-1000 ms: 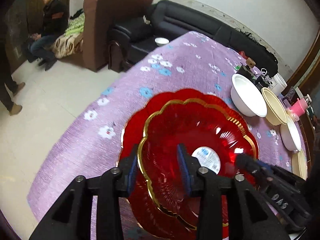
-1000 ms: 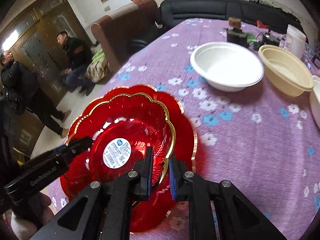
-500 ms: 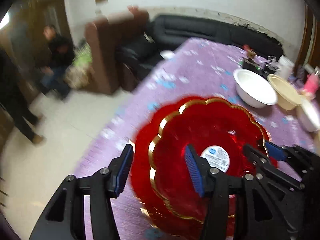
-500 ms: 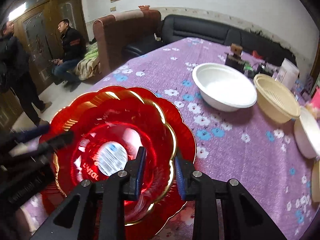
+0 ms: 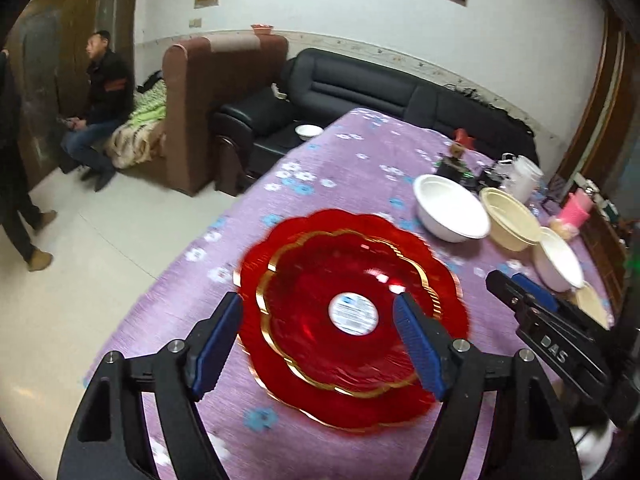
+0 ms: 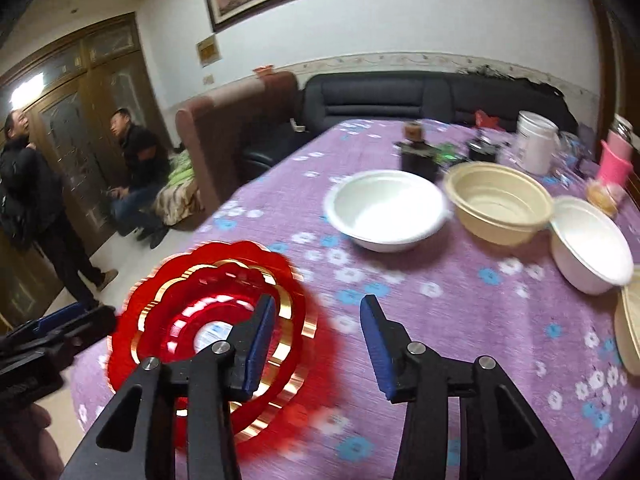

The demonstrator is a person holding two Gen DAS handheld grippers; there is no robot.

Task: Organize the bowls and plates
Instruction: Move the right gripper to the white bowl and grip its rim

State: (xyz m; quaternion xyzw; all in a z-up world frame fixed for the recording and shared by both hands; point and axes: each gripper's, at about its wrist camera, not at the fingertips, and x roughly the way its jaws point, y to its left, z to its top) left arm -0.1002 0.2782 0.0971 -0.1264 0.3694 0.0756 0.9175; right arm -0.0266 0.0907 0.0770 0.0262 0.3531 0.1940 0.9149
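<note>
1. On the purple flowered surface (image 5: 360, 152), near its front edge, the red plates (image 5: 352, 308) lie nested, the smaller gold-rimmed one inside the larger.
2. Half a second ago the right gripper (image 6: 316, 344) pinched the upper plate's rim; now its jaws are spread wide and hold nothing.
3. The left gripper (image 5: 320, 344), already parted then, has its jaws spread wider and clear of the plates, gripping nothing.
4. My judgement: the plate stack is set down and released, so the bowls come next.
5. Well beyond the plates stand a white bowl (image 6: 386, 210), a beige bowl (image 6: 498, 202) and a second white bowl (image 6: 590, 242), each apart from the next.
6. Clutter at the far end, a white tub (image 6: 534, 146) and a pink cup (image 6: 616, 158), crowds the space behind the bowls.
</note>
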